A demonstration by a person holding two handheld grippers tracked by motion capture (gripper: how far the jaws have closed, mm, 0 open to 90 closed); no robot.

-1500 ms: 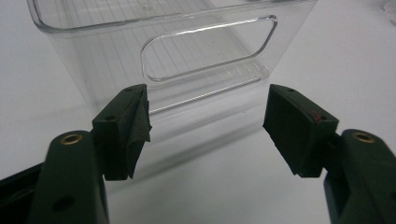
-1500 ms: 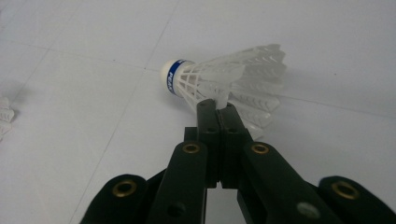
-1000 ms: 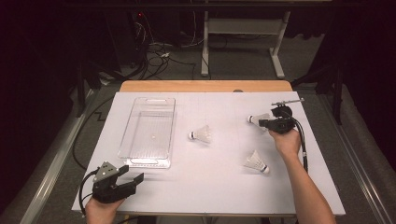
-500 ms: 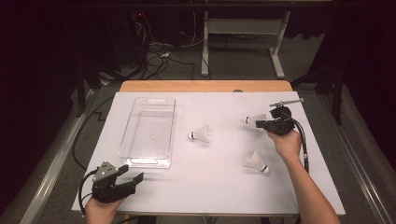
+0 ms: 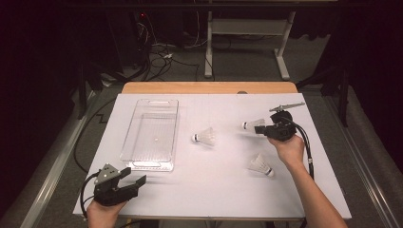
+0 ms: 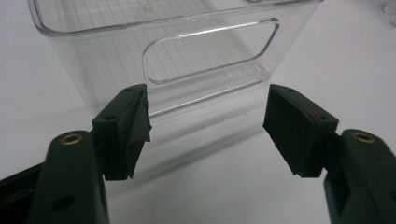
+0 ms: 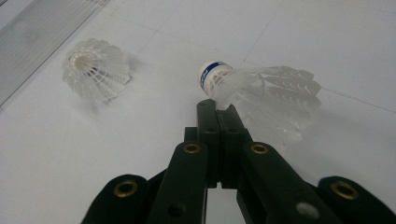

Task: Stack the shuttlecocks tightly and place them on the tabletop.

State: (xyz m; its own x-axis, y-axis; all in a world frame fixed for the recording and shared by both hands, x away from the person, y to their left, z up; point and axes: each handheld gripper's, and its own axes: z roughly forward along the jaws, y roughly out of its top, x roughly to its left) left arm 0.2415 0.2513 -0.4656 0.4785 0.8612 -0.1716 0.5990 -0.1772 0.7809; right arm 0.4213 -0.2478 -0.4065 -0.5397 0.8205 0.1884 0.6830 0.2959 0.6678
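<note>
Your right tool [image 5: 260,127] is gripping a shuttlecock [image 5: 253,125] with its jaws pressed fully together; in the right gripper view the tool [image 7: 218,108] is pinching the feather skirt just behind the cork of that shuttlecock [image 7: 261,88], which is lying sideways with its blue-banded cork pointing away from the hand. Whether it is hanging just clear of the desk [image 5: 218,190] or brushing it is hard to tell from above. A second shuttlecock [image 5: 204,137] is lying near the middle of the desk, between the held one and the clear bin [image 5: 151,164]; it is also showing in the right gripper view, open skirt toward the camera [image 7: 95,69]. A third shuttlecock [image 5: 260,165] is lying nearer you, just beside your right hand [image 5: 288,149]. Your left tool [image 5: 135,175] is resting at the near left corner of the desk, jaws standing wide apart and holding nothing. In the left gripper view it [image 6: 206,126] is facing the near end wall of the bin [image 6: 210,51], close to it but not touching.
</note>
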